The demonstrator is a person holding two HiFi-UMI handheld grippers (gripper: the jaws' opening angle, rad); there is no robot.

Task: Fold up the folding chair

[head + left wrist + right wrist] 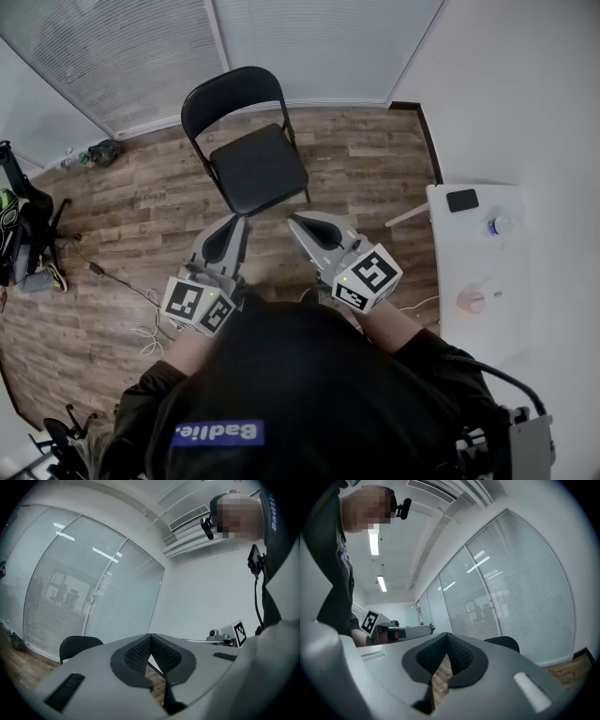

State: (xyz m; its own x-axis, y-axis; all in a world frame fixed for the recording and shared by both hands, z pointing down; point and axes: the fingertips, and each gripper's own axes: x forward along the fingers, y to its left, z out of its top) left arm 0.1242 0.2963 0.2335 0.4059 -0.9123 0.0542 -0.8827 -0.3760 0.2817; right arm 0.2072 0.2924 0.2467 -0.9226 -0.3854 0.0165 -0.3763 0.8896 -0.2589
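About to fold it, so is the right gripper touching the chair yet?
Apart. The head view shows bare wood floor between the right gripper's shut tips and the chair's seat edge.

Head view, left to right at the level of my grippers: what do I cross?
Black equipment at the left edge → left gripper → right gripper → white table. The folding chair stands beyond both grippers and spans them, so it has no clear place in the order.
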